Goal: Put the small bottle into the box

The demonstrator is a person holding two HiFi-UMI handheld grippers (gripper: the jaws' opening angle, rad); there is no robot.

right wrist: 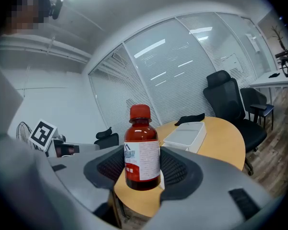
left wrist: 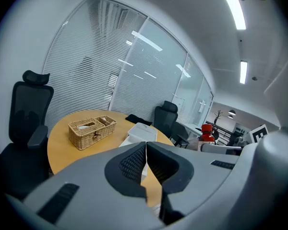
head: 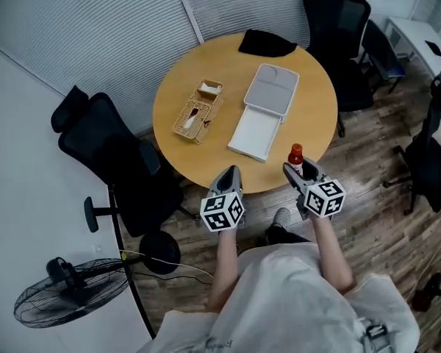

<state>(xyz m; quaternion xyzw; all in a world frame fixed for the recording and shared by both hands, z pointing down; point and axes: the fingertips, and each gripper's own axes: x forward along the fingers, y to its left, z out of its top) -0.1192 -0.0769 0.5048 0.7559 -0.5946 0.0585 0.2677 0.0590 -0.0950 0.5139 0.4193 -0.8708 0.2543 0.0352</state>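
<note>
The small brown bottle (head: 296, 155) with a red cap and white label stands upright between the jaws of my right gripper (head: 298, 170), which is shut on it just off the table's near right edge. In the right gripper view the bottle (right wrist: 142, 150) fills the gap between both pads. The white box (head: 272, 88) lies open in the middle of the round wooden table (head: 309, 109), with its flat other half (head: 256, 132) toward me. My left gripper (head: 231, 173) is at the near edge of the table, its jaws shut together on nothing (left wrist: 146, 150).
A wicker basket (head: 198, 112) sits left of the box and a black cloth (head: 267, 43) lies at the far edge. Black office chairs stand at the left (head: 106, 149) and the far right (head: 345, 28). A floor fan (head: 70, 289) is at lower left.
</note>
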